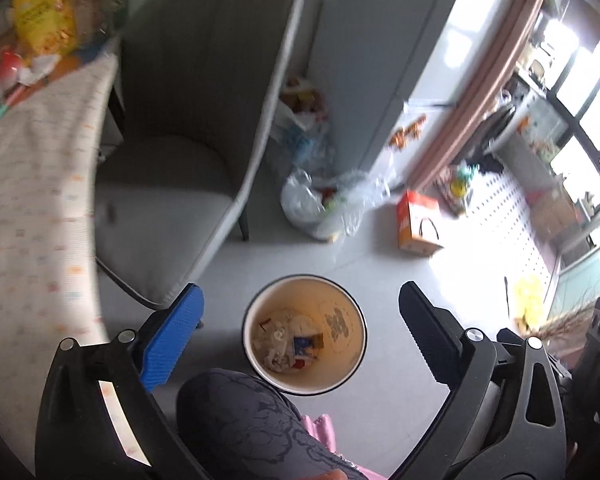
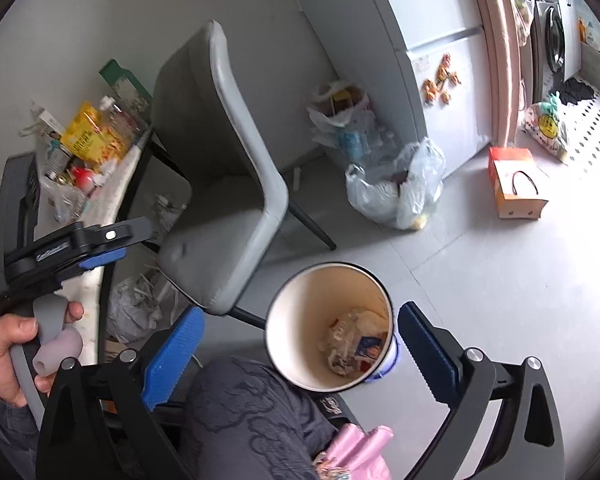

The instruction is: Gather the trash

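The bin (image 1: 305, 336) stands open on the floor (image 1: 380, 280) beside the person's knee (image 1: 236, 412), at 6 o'clock in the left view, so that scraps can be dropped straight down into it; crumpled paper and wrappers (image 1: 288, 344) already lie at its bottom, which suggests the collecting is under way.

The left tongs (image 1: 300, 332) hang above the bin with the jaws spread wide and nothing between them; the bin's mouth shows in the gap, a placing that fits a drop or a ready pose over it. The right tongs (image 2: 300, 344) are likewise wide open and empty, with the bin (image 2: 332, 326) framed between the fingers; in this view the left tongs (image 2: 112, 246) also show at 9 o'clock, held by a hand (image 2: 8, 356) near the desk (image 2: 100, 200).

More trash probably waits on the desk: a yellow packet (image 2: 86, 134), bottles and scraps crowd its end at 10 o'clock, behind the grey chair (image 2: 224, 168); plastic bags (image 2: 396, 192) sit by the fridge (image 2: 440, 60) at 1 o'clock, and an orange box (image 2: 514, 184) lies further right. The next reach is likely toward the desk, and the chair stands in the way.
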Available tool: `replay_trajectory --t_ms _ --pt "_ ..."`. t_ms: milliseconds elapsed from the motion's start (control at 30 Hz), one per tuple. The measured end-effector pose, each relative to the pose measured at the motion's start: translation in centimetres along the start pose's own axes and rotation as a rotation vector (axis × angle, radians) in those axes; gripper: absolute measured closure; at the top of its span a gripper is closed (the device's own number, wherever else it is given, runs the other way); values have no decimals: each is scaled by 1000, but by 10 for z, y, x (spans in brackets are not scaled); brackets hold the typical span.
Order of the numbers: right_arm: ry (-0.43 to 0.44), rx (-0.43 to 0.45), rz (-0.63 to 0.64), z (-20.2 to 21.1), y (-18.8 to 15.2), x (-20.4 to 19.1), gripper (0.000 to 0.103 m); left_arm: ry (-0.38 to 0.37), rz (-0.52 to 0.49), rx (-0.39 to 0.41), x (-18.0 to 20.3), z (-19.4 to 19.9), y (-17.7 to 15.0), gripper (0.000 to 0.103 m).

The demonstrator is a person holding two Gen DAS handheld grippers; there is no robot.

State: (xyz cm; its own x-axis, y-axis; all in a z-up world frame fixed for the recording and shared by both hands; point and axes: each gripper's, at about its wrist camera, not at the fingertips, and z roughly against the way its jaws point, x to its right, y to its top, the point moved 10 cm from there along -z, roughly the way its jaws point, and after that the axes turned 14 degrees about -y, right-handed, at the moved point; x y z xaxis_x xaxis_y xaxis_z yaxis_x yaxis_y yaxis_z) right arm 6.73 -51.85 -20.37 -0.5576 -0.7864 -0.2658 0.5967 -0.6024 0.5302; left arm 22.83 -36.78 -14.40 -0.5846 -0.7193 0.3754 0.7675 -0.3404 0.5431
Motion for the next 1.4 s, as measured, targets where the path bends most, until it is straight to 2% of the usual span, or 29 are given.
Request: replay_trajectory --t_ms 267,500,633,833,1000,1400 --pt "-1 103 4 43 23 -24 8 31 9 154 -10 83 0 6" --pt "1 170 52 75 36 -61 8 55 38 288 -29 156 -5 6" --pt "-59 205 104 88 36 -83 8 73 57 354 -45 192 -10 6" --pt "-28 230 135 108 31 -121 8 127 65 420 -65 238 -24 6" --pt "-9 248 177 124 24 -153 8 142 92 475 -80 274 -39 6" --pt "56 293 272 167 1 -215 8 191 101 554 -92 334 -71 6"
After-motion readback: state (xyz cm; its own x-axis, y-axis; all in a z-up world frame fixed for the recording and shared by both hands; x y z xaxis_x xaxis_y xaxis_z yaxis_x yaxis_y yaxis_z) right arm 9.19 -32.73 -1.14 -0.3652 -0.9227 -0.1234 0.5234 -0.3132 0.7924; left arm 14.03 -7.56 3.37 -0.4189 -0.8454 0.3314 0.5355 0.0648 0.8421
